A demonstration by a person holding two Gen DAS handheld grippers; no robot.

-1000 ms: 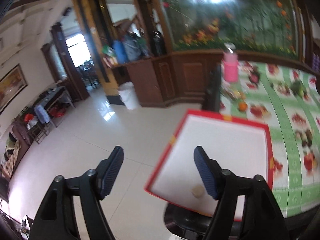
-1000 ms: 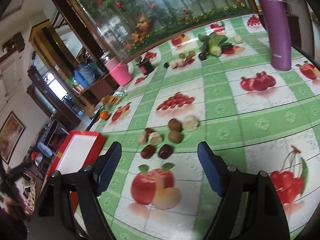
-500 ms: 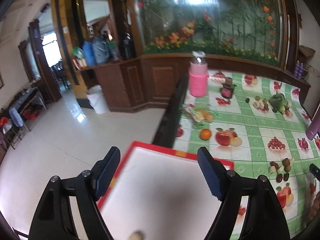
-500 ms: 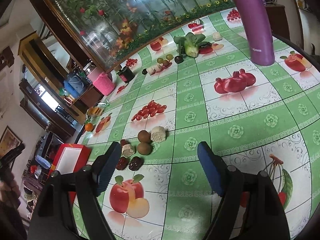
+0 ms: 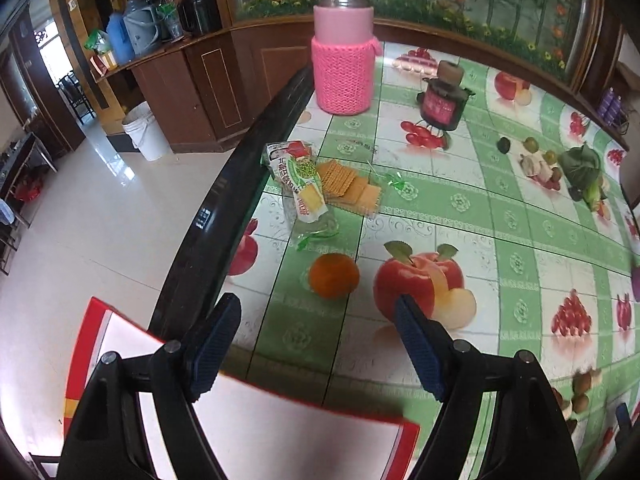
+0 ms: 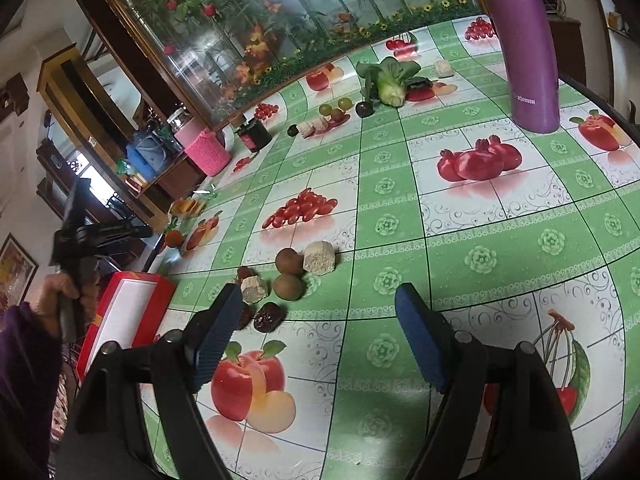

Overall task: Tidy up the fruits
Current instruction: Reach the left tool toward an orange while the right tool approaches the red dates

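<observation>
An orange (image 5: 334,275) lies on the green fruit-print tablecloth (image 5: 460,204) just beyond my left gripper (image 5: 316,344), which is open and empty above the near edge of the red-rimmed white tray (image 5: 280,432). In the right wrist view my right gripper (image 6: 320,340) hangs open and empty over the cloth. Just ahead of its left finger sit two brown round fruits (image 6: 289,274), two pale cut chunks (image 6: 318,255) and dark dried fruits (image 6: 270,317). The tray (image 6: 124,312) and orange (image 6: 174,238) show at the left there.
A pink knit-covered jar (image 5: 345,46), a small dark jar (image 5: 442,100) and an opened cracker packet (image 5: 316,188) stand further back. Green and dark fruits with greens (image 5: 580,168) lie far right. A tall purple flask (image 6: 528,44) stands at the back. A hand (image 6: 60,288) holds the left gripper.
The left gripper has swung from over the floor and tray onto the table edge, lower and nearer the orange. The right gripper has stayed almost still.
</observation>
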